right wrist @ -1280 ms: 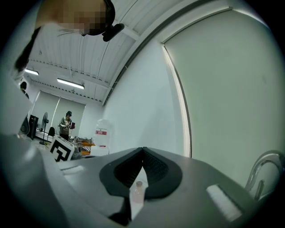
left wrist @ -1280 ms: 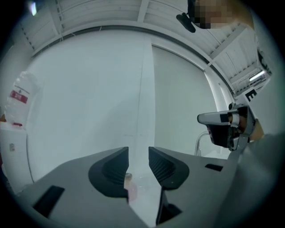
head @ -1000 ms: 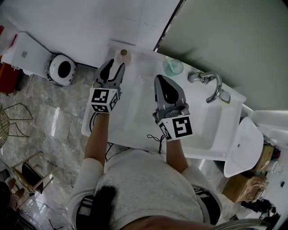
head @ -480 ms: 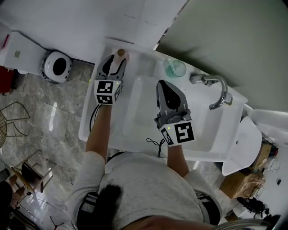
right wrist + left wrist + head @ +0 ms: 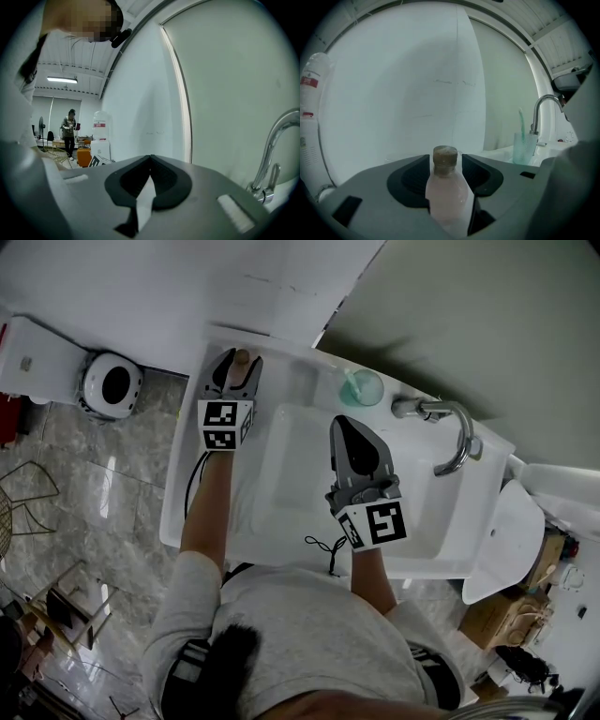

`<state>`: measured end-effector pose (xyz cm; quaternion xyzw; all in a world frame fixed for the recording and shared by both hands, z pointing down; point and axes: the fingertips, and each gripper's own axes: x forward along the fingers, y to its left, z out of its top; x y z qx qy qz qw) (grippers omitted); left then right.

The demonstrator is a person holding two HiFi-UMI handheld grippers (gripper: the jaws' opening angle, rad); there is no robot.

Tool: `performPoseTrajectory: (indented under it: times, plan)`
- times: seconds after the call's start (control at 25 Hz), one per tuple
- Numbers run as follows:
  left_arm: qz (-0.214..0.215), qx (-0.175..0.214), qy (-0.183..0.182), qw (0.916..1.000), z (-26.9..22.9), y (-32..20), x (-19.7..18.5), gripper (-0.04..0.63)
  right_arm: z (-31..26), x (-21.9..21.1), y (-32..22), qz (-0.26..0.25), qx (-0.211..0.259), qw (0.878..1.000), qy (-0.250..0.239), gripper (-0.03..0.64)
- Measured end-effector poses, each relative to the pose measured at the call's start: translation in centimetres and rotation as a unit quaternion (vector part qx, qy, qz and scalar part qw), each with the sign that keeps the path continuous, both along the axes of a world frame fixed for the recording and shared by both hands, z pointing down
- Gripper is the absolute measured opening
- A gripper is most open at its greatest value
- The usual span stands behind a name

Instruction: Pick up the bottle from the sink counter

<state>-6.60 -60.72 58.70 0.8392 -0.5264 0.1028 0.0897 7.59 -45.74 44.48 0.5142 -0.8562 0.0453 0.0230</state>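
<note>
1. While the left gripper [image 5: 234,371] reaches over the back left corner of the sink counter [image 5: 291,367], the bottle [image 5: 447,197] stands upright on that corner, close to the white wall.
2. Its jaws stand apart, one on each side of the bottle, and have just been opening; the left gripper view shows a dark gap on the right between pad and bottle, so they are not clamped on it.
3. Pale pink with a tan cap, the bottle rises between the two jaws, its cap just above the jaw tips in that view.
4. Over the basin [image 5: 291,465], the right gripper [image 5: 349,427] points toward the back wall; its jaws meet at the tips and nothing is between them.
5. Behind the basin, a greenish cup [image 5: 361,388] with a toothbrush in it stands just beside the curved faucet [image 5: 450,427], well apart from the bottle.
</note>
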Motion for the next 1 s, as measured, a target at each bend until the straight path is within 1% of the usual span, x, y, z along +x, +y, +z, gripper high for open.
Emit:
performPoseTrajectory:
  times: [0.08, 0.12, 0.16, 0.24, 0.36, 0.48, 0.68, 0.84, 1.0]
  plan:
    - [-0.005, 0.002, -0.001, 1.0000, 0.1, -0.4, 0.0, 0.201, 0.2, 0.2, -0.1, 0.001, -0.002, 1.000, 0.003, 0.009]
    - [-0.008, 0.005, -0.003, 1.0000, 0.0, -0.5, -0.1, 0.156, 0.3, 0.3, -0.1, 0.001, -0.003, 1.000, 0.004, 0.009]
    - [-0.008, 0.008, -0.007, 0.9999, 0.0, -0.6, -0.2, 0.148, 0.4, 0.3, -0.1, 0.002, -0.004, 1.000, 0.005, 0.009]
    - [-0.005, 0.012, -0.017, 0.9998, 0.0, -0.7, -0.2, 0.144, 0.5, 0.4, -0.3, 0.002, -0.006, 1.000, 0.004, 0.009]
    - [-0.004, 0.007, -0.028, 0.9996, 0.0, -0.5, -0.1, 0.142, 0.6, 0.4, -0.3, 0.001, -0.005, 1.000, 0.005, 0.009]
    - [-0.003, 0.010, -0.042, 0.9991, -0.7, 0.4, -0.1, 0.141, 0.2, 0.3, 0.1, -0.001, 0.000, 1.000, 0.005, 0.009]
    - [0.006, 0.026, -0.032, 0.9991, -3.6, 2.4, -0.2, 0.141, -0.6, -0.2, 0.8, -0.007, 0.007, 1.000, 0.005, 0.009]
    - [0.013, 0.040, -0.020, 0.9989, -6.7, 4.7, -0.6, 0.141, -1.7, -1.2, 1.6, -0.014, 0.022, 1.000, 0.002, 0.009]
    - [0.010, 0.038, -0.002, 0.9992, -9.5, 7.5, -1.6, 0.141, -3.0, -2.1, 2.9, -0.017, 0.033, 0.999, 0.005, 0.009]
